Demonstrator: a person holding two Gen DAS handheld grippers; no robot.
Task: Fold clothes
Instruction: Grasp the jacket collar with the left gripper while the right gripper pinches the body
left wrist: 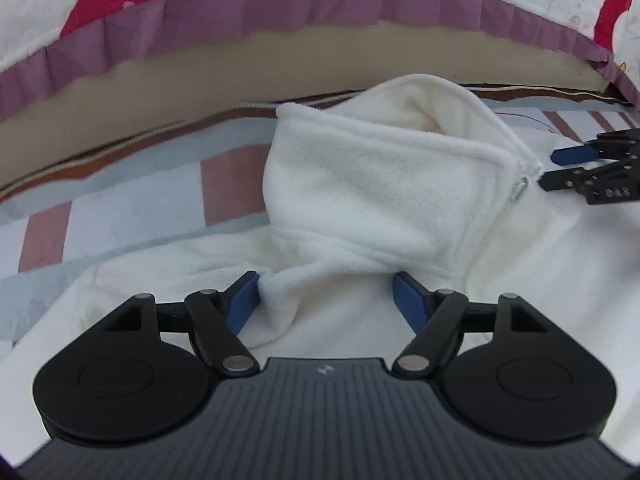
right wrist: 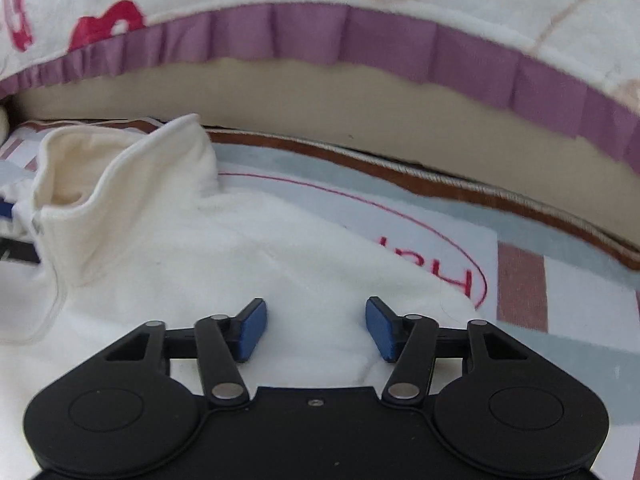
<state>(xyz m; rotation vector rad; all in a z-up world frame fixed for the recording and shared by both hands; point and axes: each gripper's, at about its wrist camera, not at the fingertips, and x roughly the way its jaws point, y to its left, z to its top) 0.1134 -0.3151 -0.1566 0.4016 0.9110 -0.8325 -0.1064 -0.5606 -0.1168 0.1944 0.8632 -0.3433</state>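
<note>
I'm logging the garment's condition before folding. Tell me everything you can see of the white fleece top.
The white fleece top is cream-white and soft, fuzzy fleece by the look. Its tall collar stands up and gapes open; a short zip with a metal pull closes the neck. The body lies spread and unfolded on a striped bed cover. A raised fabric ridge below the collar sits between the open left gripper's blue pads. The open right gripper hovers at its other shoulder.

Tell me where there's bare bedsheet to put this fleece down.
Bare striped sheet lies left of the fleece's collar, up to the brown mattress edge. More shows right of the fleece, around the red oval print. The middle is crowded: fleece under both open tongs.
</note>
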